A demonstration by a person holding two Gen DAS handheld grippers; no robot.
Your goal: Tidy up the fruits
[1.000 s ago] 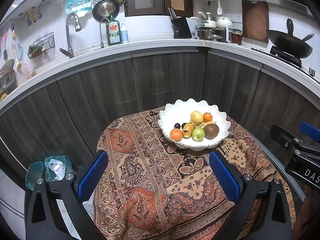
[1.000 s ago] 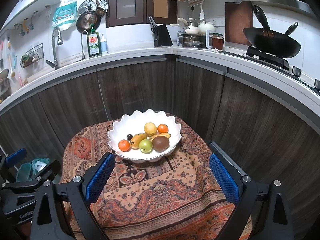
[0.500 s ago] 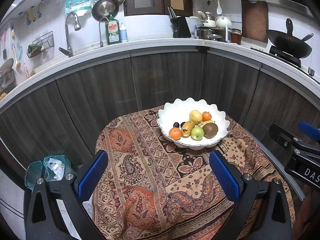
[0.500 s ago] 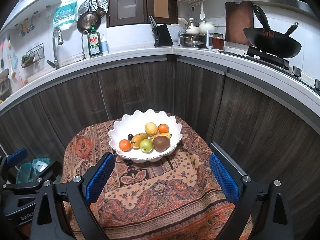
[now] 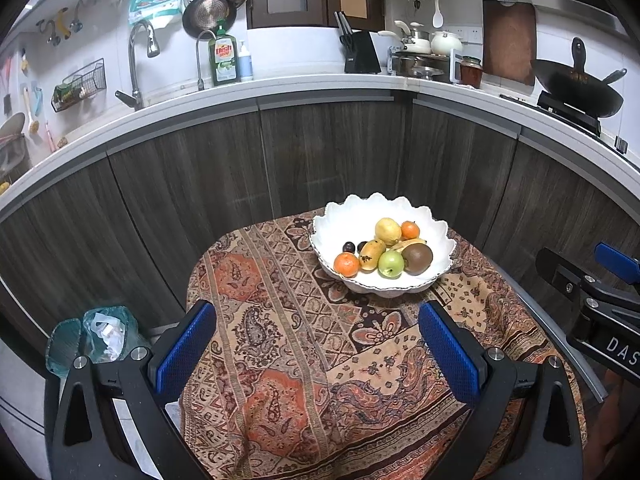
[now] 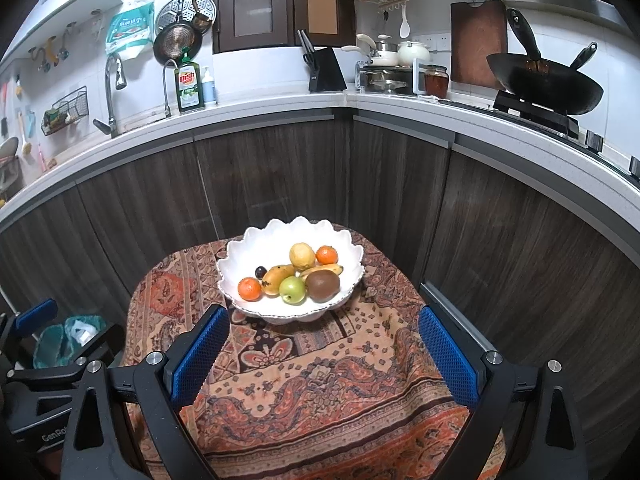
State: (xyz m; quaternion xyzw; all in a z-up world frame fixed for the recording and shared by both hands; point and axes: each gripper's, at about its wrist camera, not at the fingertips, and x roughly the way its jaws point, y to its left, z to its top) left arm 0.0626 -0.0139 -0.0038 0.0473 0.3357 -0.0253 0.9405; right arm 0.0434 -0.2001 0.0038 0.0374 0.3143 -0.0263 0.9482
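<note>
A white scalloped bowl [image 5: 436, 236] [image 6: 244, 248] stands at the far side of a small table under a patterned cloth [image 5: 296, 344] [image 6: 320, 380]. It holds several fruits: two oranges [image 5: 347, 264], a yellow pear [image 5: 387, 230], a mango [image 5: 372, 255], a green apple [image 5: 391, 264], a brown kiwi [image 5: 417, 258], a banana and dark grapes. My left gripper [image 5: 318, 352] is open and empty, above the cloth's near part. My right gripper [image 6: 322, 356] is open and empty, in front of the bowl.
Dark wood cabinets and a white counter curve behind the table, with a sink faucet [image 5: 138, 60], a dish soap bottle [image 5: 224, 58], a knife block [image 5: 362, 54] and a wok [image 6: 544, 84]. A bin with a green bag [image 5: 96, 340] stands on the floor at the left.
Both grippers have drawn back a little from the bowl, which looks slightly smaller and higher. The fruits have not moved.
</note>
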